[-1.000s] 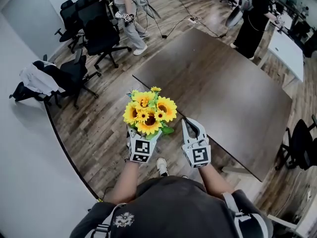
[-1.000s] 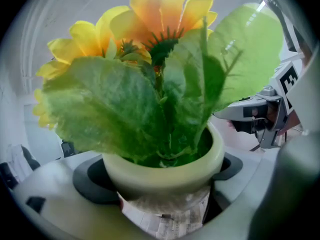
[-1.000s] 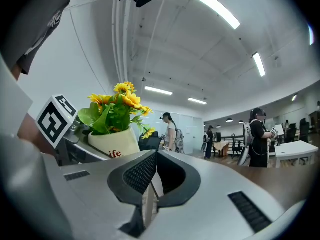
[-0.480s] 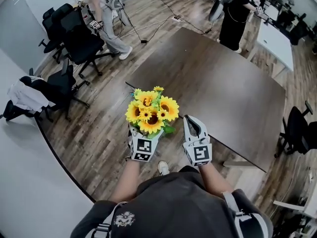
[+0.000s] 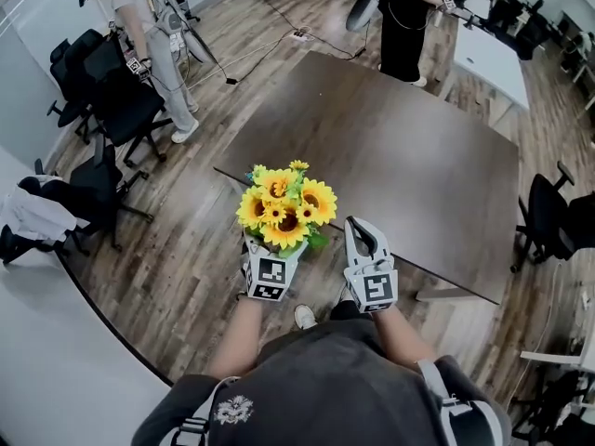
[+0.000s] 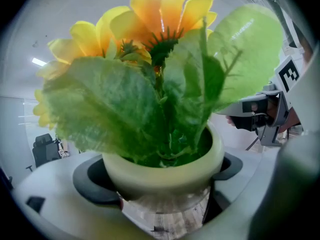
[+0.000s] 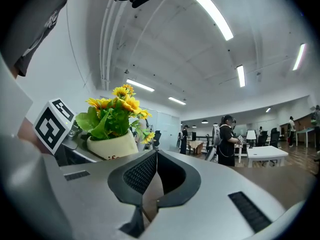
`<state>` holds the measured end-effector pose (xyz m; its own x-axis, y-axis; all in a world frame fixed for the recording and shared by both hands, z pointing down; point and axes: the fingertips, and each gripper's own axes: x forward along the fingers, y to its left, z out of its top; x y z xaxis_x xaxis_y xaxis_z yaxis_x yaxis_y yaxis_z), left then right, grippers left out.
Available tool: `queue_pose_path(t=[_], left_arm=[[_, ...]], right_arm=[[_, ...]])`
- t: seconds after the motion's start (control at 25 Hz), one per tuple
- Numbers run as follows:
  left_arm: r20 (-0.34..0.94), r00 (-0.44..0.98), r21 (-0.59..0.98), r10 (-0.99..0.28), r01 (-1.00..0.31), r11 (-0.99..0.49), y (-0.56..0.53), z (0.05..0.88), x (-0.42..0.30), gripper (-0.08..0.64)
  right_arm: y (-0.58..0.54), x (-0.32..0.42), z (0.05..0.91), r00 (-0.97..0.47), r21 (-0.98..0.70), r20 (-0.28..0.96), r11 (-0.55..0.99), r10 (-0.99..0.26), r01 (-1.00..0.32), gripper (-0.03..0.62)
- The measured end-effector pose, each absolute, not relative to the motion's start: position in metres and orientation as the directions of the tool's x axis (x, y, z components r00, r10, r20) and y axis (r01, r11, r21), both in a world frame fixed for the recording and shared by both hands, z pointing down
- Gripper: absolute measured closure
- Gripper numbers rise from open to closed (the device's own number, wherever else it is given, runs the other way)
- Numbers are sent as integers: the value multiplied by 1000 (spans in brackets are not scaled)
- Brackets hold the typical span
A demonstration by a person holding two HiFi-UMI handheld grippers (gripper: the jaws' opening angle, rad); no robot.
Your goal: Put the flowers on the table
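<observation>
Since the earlier picture the table [image 5: 400,137] had come nearer to the person, and its near edge now passed just behind the flowers [image 5: 284,207], close to the near left corner. The flowers themselves had kept their place in front of the body.

The flowers stood upright in a pale pot [image 6: 165,176], and this pot was in the air, carried by the left gripper [image 5: 270,254]. The jaws of this gripper were closed on the two sides of the pot, below its rim. I could not tell if the pot was already over the table top or not yet.

I think the main danger was the edge. If the pot were put down at this place, part of its base could stand outside the corner, and it could fall to the wooden floor [image 5: 177,268]. The bunch also looked heavy at the top, so a fast move could turn the round pot between the jaws.

The right gripper [image 5: 358,232] was just beside the flowers, not touching them. Its jaws were together and held nothing. Both forearms were stretched forward, side by side, with the grippers pointing away from the body.
</observation>
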<state>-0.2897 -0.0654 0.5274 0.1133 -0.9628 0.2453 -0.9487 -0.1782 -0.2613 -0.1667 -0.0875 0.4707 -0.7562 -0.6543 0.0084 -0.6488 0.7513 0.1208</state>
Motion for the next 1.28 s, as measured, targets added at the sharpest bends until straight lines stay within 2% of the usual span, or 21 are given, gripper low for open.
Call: queue_pose_path(t=[0.56,1.28], left_arm=[[257,166,-263,-952,-936,-235,-164,530,-249,15],[361,221,-253,-906,-912,-324,-298,578,-169,15]], right_arm=[[-180,-124,472,-720,111,-6,715,-694,-690,568],[-313,-35,505,-683,92,45,684,-729,-724,568]])
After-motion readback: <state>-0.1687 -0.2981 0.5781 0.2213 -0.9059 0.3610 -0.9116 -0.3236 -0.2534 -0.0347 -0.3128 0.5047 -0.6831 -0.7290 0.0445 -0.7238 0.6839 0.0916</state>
